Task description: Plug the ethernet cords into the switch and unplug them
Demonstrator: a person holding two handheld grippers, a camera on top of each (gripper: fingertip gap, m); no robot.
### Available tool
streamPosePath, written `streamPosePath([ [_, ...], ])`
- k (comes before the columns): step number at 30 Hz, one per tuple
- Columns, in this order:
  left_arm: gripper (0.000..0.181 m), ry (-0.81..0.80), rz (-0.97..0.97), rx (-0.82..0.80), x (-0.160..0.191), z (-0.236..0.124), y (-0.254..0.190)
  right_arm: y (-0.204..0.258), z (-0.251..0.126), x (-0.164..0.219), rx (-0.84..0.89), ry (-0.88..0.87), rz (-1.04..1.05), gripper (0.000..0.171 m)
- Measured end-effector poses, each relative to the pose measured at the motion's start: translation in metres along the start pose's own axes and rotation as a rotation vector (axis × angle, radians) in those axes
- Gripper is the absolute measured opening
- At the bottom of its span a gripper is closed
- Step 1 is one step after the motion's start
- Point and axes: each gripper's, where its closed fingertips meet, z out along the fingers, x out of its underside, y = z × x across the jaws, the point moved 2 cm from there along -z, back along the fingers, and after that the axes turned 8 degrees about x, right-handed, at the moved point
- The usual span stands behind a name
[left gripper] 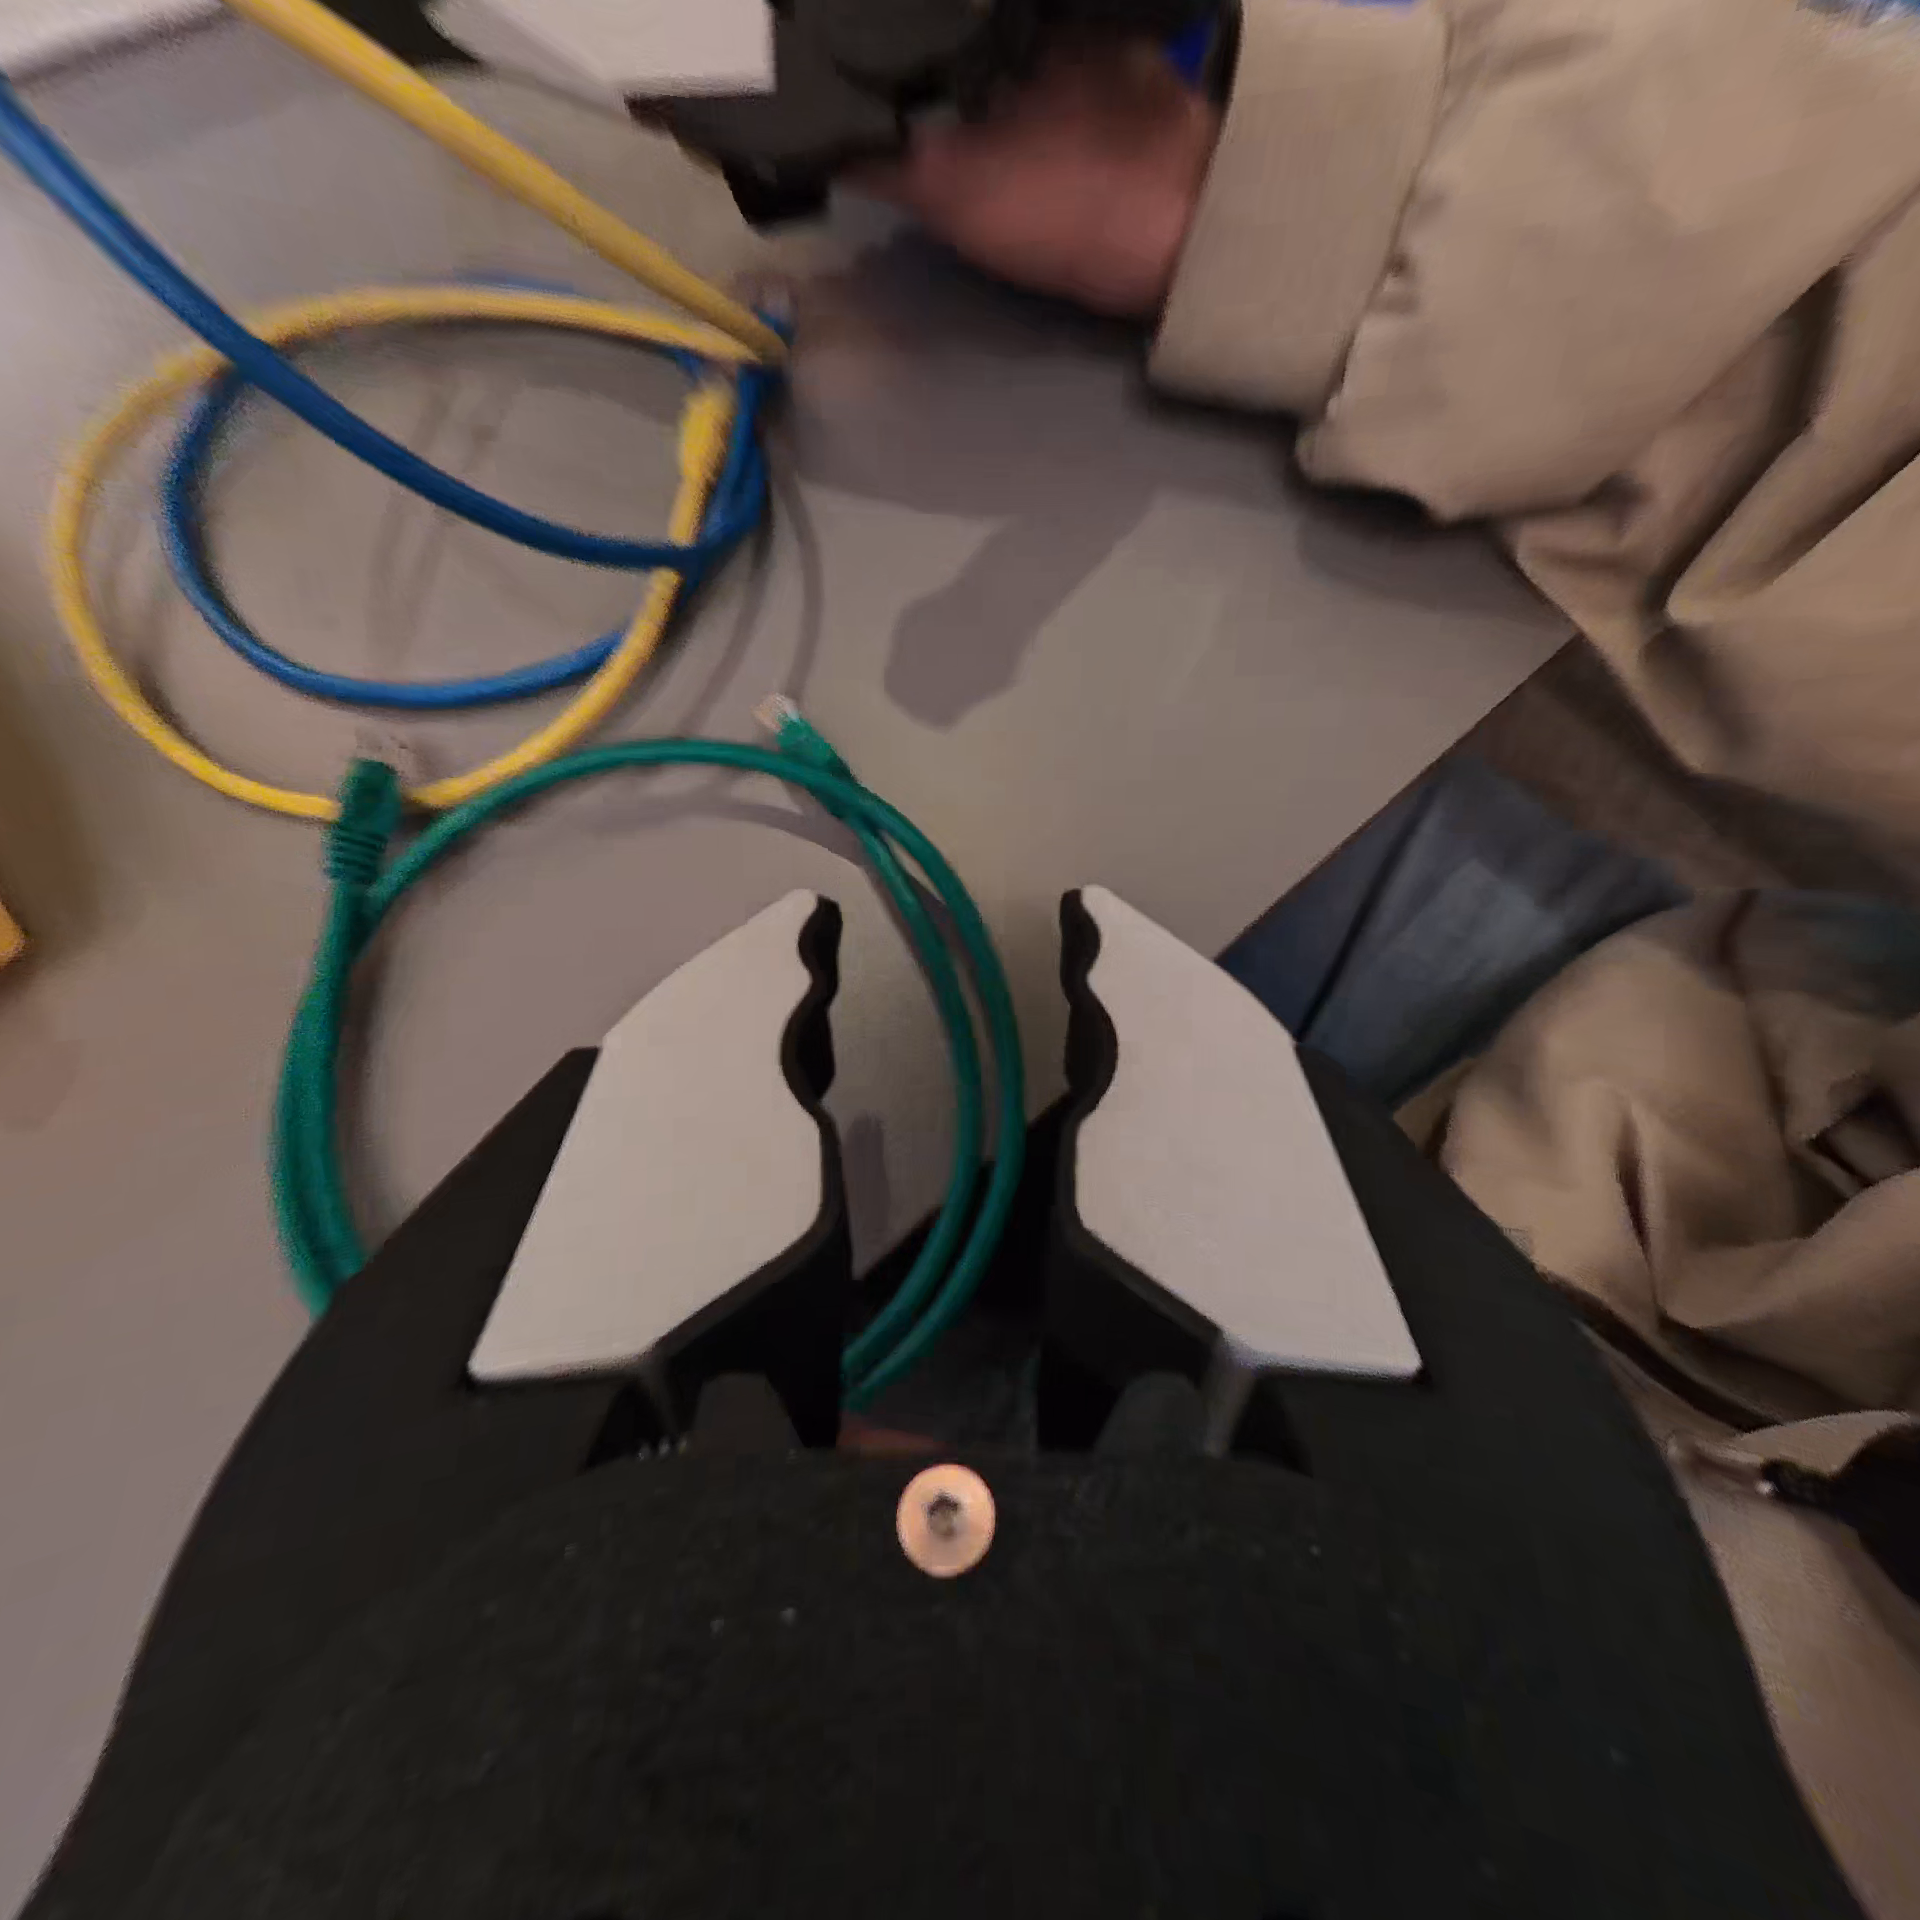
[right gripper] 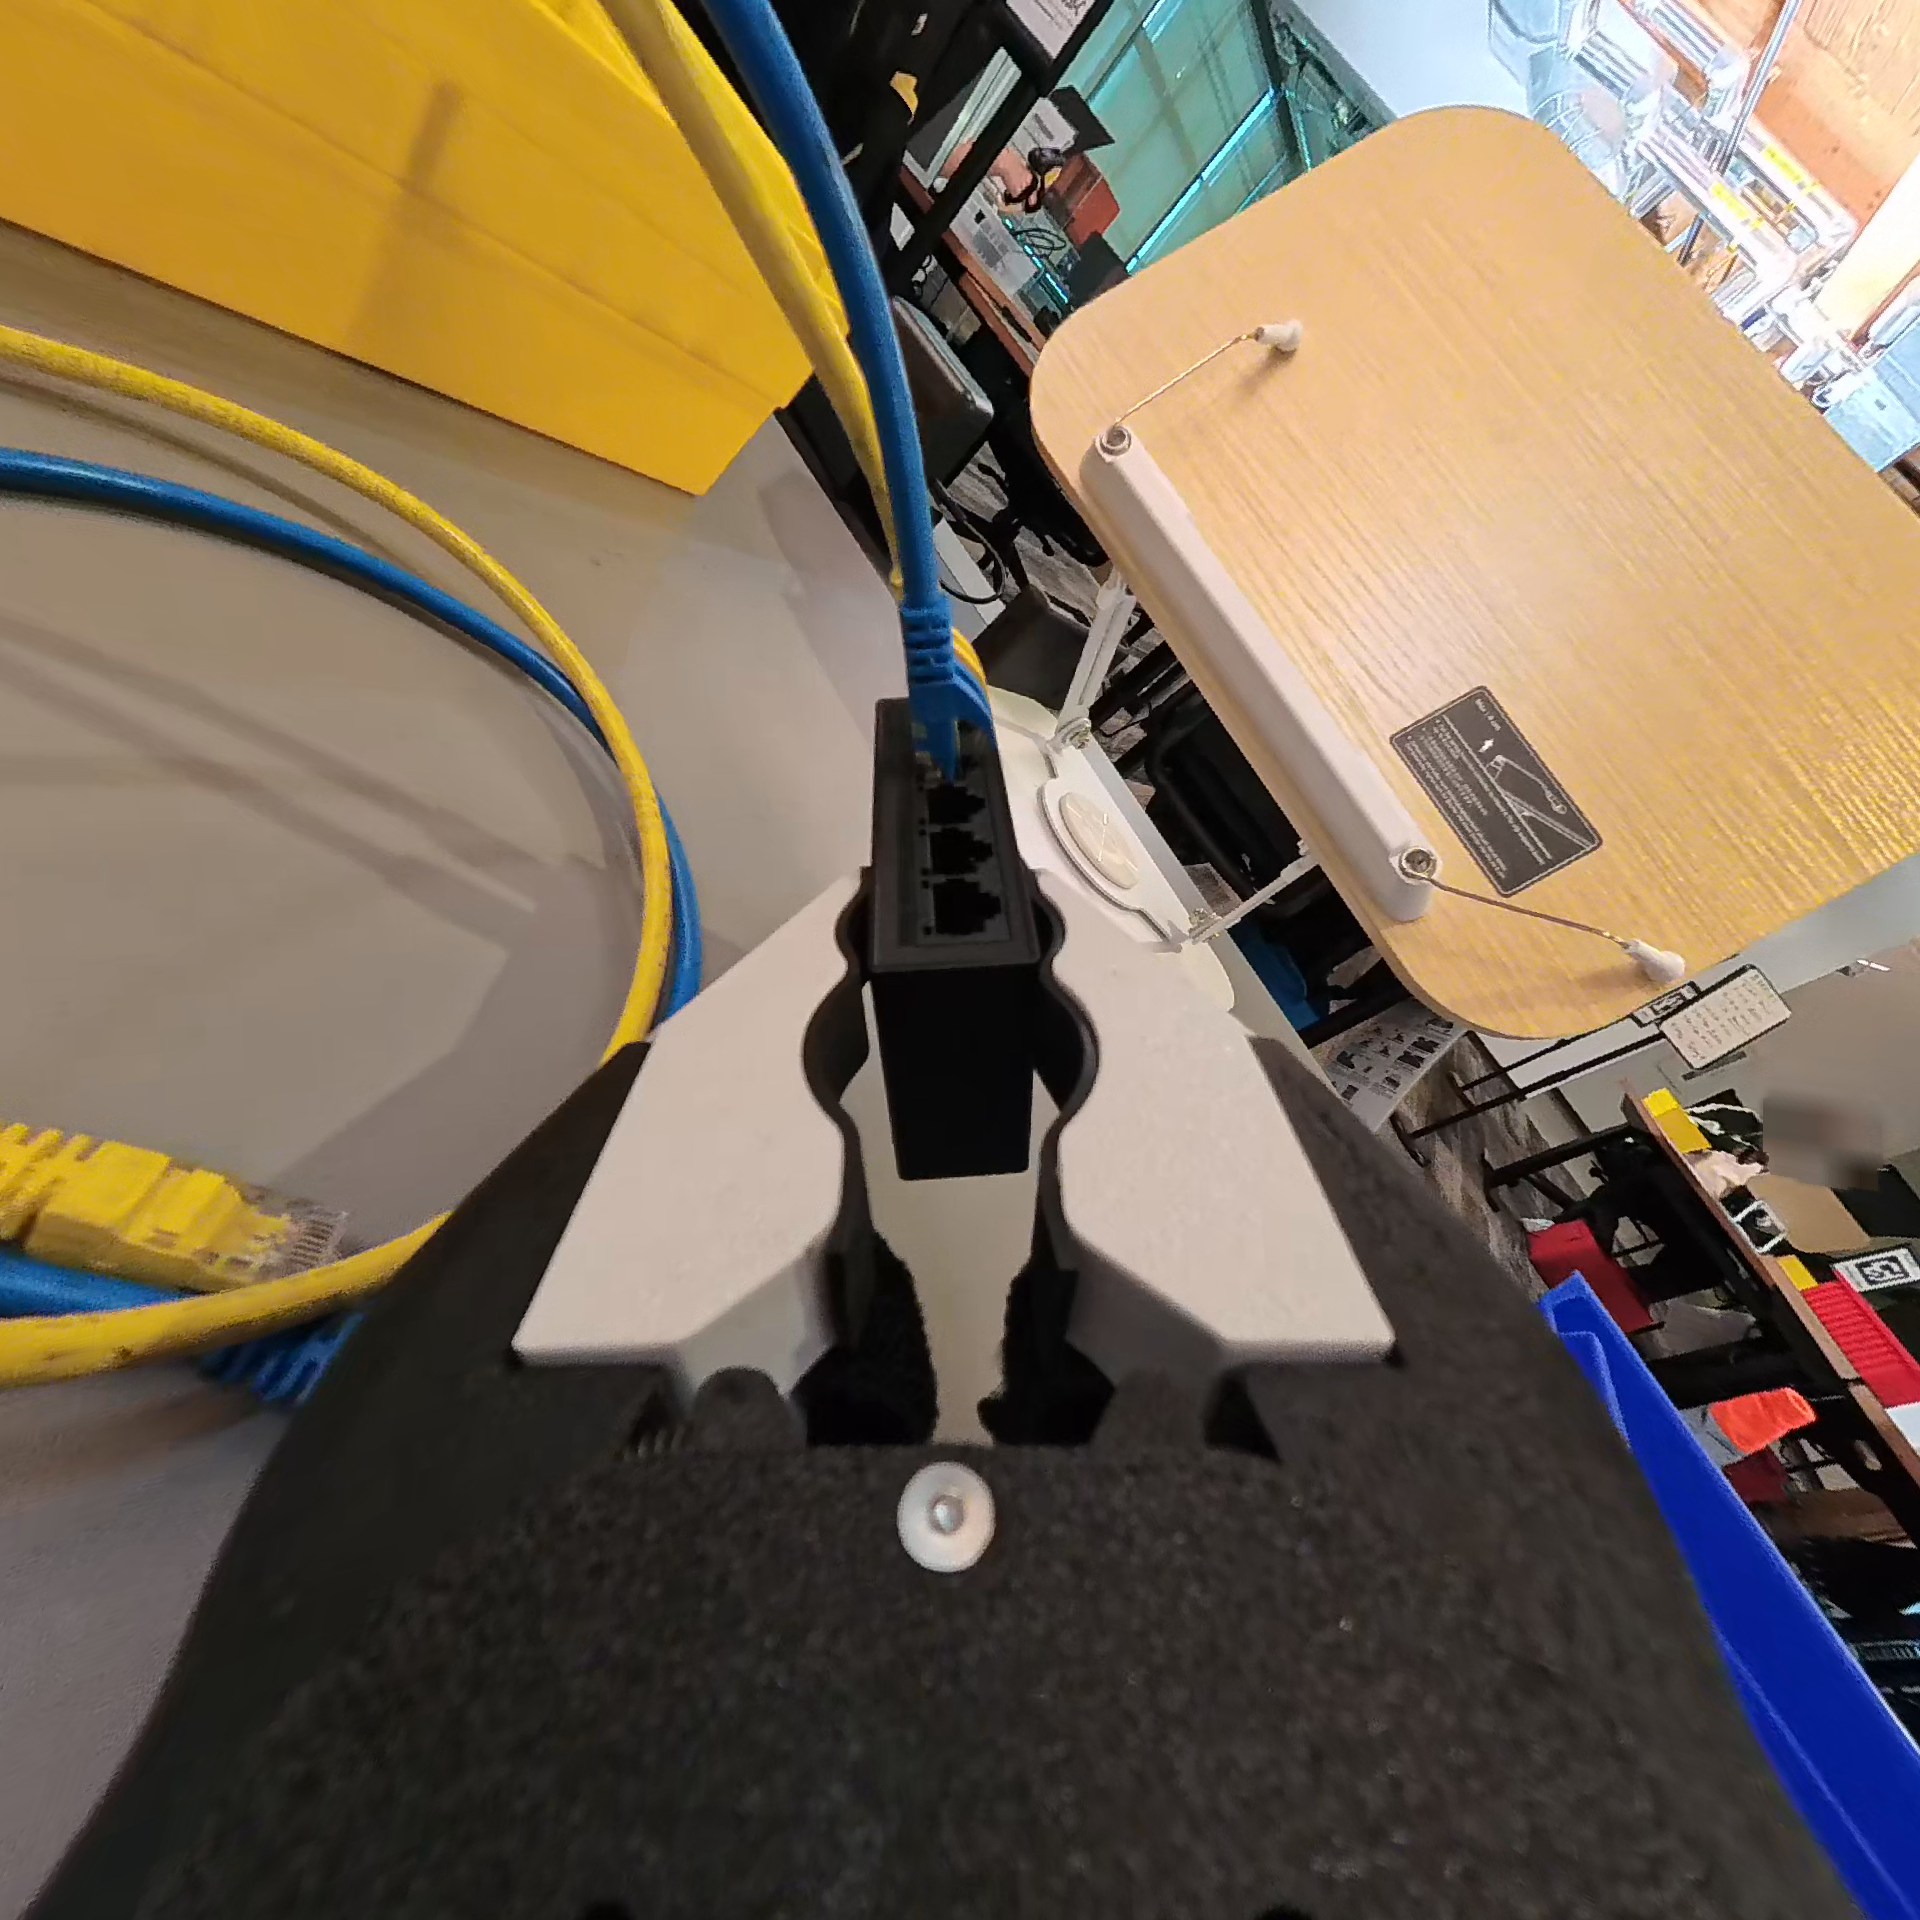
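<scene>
My right gripper (right gripper: 951, 904) is shut on a small black switch (right gripper: 951, 1039) and holds it upright above the grey table (right gripper: 260, 810). A blue cord (right gripper: 873, 343) is plugged into a far port. A yellow cord (right gripper: 800, 301) runs beside it to the switch's far end, where its plug is hidden. Three nearer ports are empty. A loose yellow plug (right gripper: 156, 1231) lies at lower left. My left gripper (left gripper: 945, 914) is open and empty above a green cord (left gripper: 966, 1018) coiled on the table (left gripper: 1091, 644). The green cord's two plugs (left gripper: 795, 732) (left gripper: 364, 810) lie free.
The yellow cord (left gripper: 104, 665) and blue cord (left gripper: 416, 686) lie coiled on the table at upper left. A hand (left gripper: 1049, 208) in a beige sleeve (left gripper: 1558, 312) is at the top. A yellow bin (right gripper: 395, 208), a tilted wooden tabletop (right gripper: 1507, 520) and a blue bin (right gripper: 1714, 1558) stand around.
</scene>
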Motion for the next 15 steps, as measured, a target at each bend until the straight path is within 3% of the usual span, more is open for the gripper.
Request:
streamPosePath([
  [3, 0.038, 0.018, 0.129, -0.154, -0.005, -0.025, 0.05, 0.002, 0.0, -0.002, -0.006, -0.007, -0.009, 0.026],
  [6, 0.034, 0.152, 0.286, -0.292, 0.012, -0.026, 0.104, 0.004, 0.001, -0.003, -0.012, -0.01, -0.015, 0.027],
  [10, 0.031, 0.286, 0.367, -0.274, 0.034, -0.008, 0.131, 0.002, 0.0, -0.002, -0.004, -0.009, -0.02, 0.026],
  [15, 0.021, 0.321, 0.386, -0.209, 0.045, 0.007, 0.13, 0.001, 0.0, 0.0, -0.005, -0.002, -0.008, 0.027],
])
